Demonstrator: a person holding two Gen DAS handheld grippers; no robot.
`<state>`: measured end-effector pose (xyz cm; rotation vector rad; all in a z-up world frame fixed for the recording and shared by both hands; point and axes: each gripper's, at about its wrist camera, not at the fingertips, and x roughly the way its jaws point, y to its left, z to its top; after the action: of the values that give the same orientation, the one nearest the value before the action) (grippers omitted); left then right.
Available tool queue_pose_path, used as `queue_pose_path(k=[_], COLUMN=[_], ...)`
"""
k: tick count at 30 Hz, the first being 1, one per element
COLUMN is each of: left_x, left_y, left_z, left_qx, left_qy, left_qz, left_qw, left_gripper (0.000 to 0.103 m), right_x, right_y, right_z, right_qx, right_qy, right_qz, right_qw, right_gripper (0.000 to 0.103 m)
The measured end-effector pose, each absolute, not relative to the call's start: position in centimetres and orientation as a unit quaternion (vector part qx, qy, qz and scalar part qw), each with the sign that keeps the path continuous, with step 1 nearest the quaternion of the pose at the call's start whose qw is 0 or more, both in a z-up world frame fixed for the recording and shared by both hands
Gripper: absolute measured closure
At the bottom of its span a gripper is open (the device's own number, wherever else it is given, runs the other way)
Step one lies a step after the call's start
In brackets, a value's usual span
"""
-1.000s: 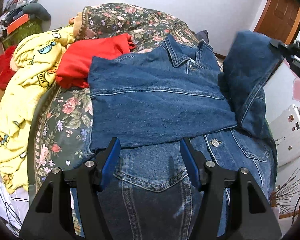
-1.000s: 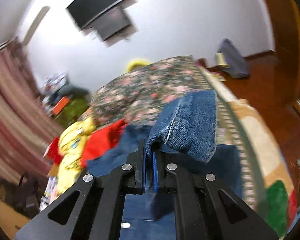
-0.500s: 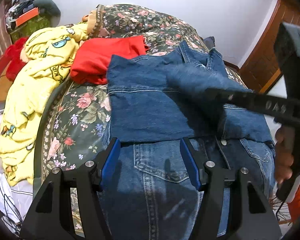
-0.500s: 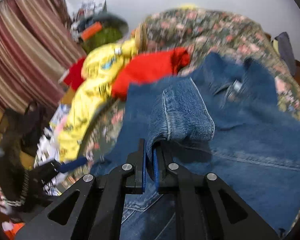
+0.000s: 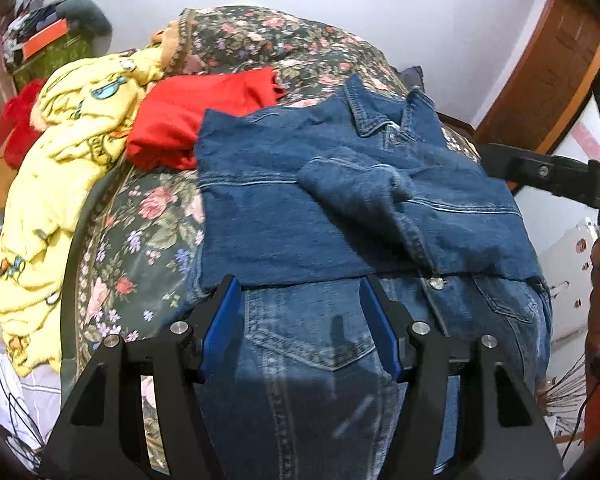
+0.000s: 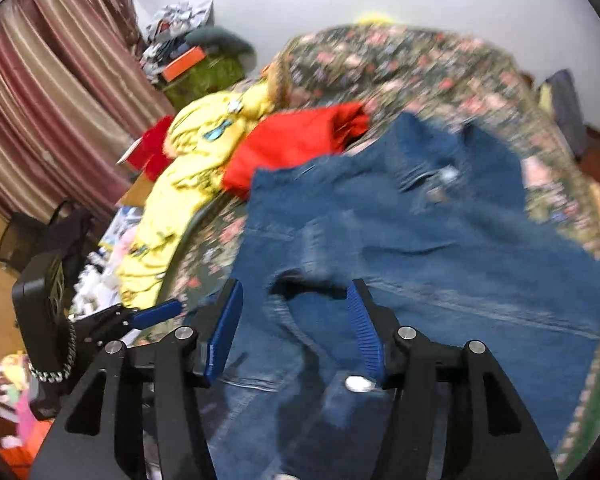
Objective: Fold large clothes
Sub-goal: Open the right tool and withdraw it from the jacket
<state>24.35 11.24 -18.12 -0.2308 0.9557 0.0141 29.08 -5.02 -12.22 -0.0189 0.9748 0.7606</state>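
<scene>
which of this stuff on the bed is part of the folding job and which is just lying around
In the job:
- denim jacket, its sleeve laid across it
- right gripper, jaws just opened, nothing clamped
- left gripper, open

Lying about:
- red garment
- yellow printed garment
- floral bedspread

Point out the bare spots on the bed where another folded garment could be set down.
Free: floral bedspread between the yellow blanket and the denim jacket, and the far stretch beyond the red garment towards the wall. Crowded: the left edge, piled with clothes.
</scene>
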Motion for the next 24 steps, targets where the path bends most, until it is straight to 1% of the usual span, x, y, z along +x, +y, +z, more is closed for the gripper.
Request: queue_pose_path(k=[4,9,12,17,20,22,23,24], left_x=[25.8,28.5,30.4,32.8,33.5,34.3,34.6,34.9], left_y=[9.7,7.9,7.2,6.6,6.5,6.6,6.8,7.0], left_z=[-17.4,-16.9,-17.9,-20.7,-21.8,-22.4,-22.5,-22.5], left_qx=[-0.086,-0.056,-0.046,-0.024,-0.008,0.01,0.007,0.001], left_qy=[0.456,0.457,0.473,0.504,0.502,0.498,0.497,0.497], left_qz=[-0.002,-0.014,-0.016,0.007,0.006,0.018,0.017,0.014], left_qw=[0.886,0.888,0.88,0.863,0.865,0.867,0.867,0.867], left_gripper=[0.042,0.042,0.042,0.042,0.042,0.045,0.05,0.057], right_x=[29.3,30.3,30.7,30.8,30.6,30.5,30.5,30.5], right_y=[-9.0,-14.9,-18.8,-23.8,-25.9,-26.8,-27.3,-27.6], right_z=[-11.7,-12.6,-14.1,-16.5,-17.7,-18.3,-18.5,-18.6], right_qx=[-0.025,0.005,0.04,0.064,0.076,0.078,0.082,0.087], right_qy=[0.433,0.443,0.46,0.485,0.497,0.503,0.504,0.506], right_qz=[0.311,0.244,0.203,0.133,0.11,0.096,0.095,0.095], right_qw=[0.846,0.862,0.864,0.862,0.857,0.855,0.854,0.853], right_gripper=[0.052,0.052,0.052,0.051,0.051,0.051,0.051,0.051])
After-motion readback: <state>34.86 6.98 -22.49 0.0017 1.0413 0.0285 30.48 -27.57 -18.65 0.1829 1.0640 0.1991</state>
